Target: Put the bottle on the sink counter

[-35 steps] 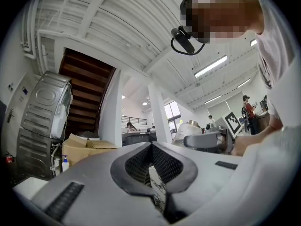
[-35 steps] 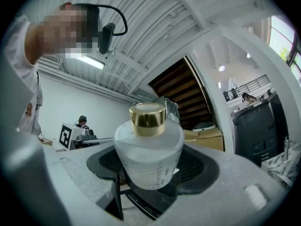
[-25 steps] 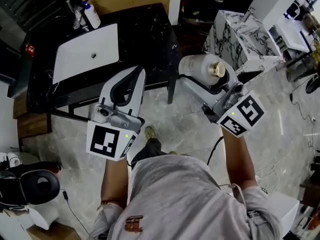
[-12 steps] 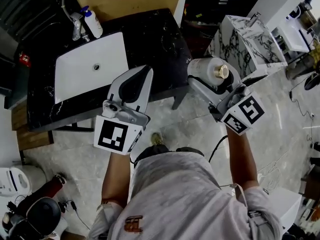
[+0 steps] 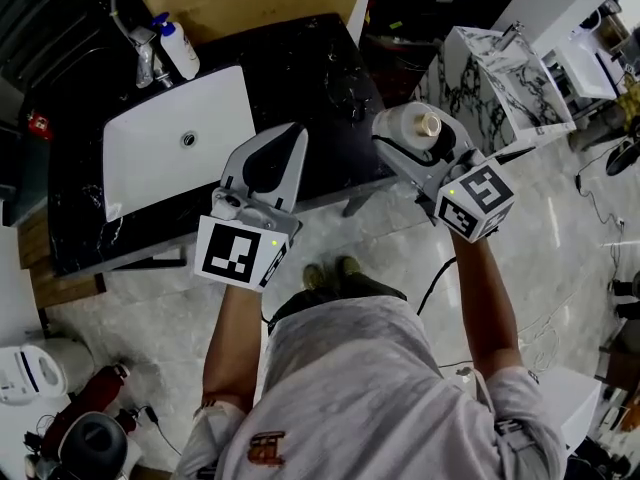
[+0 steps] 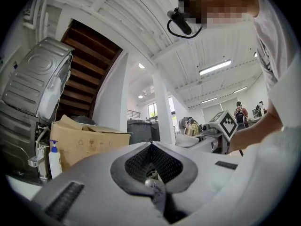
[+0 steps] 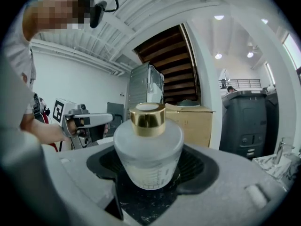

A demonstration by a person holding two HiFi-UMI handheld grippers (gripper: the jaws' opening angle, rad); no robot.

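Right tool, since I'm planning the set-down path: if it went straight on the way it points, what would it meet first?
Probably the cardboard box behind the black counter. The right tool, shut on the bottle, seems to pass above the counter, though depth is unclear.

we see a black stone desk (image 5: 320, 78) with pale veining, standing on a light marbled floor (image 5: 130, 308). sunk into its left part is a white rectangular basin (image 5: 220, 113) with a round drain. at the basin's far edge stand a chrome tap (image 5: 145, 63) and, just beside it, a white pump bottle with a blue top (image 5: 182, 53).
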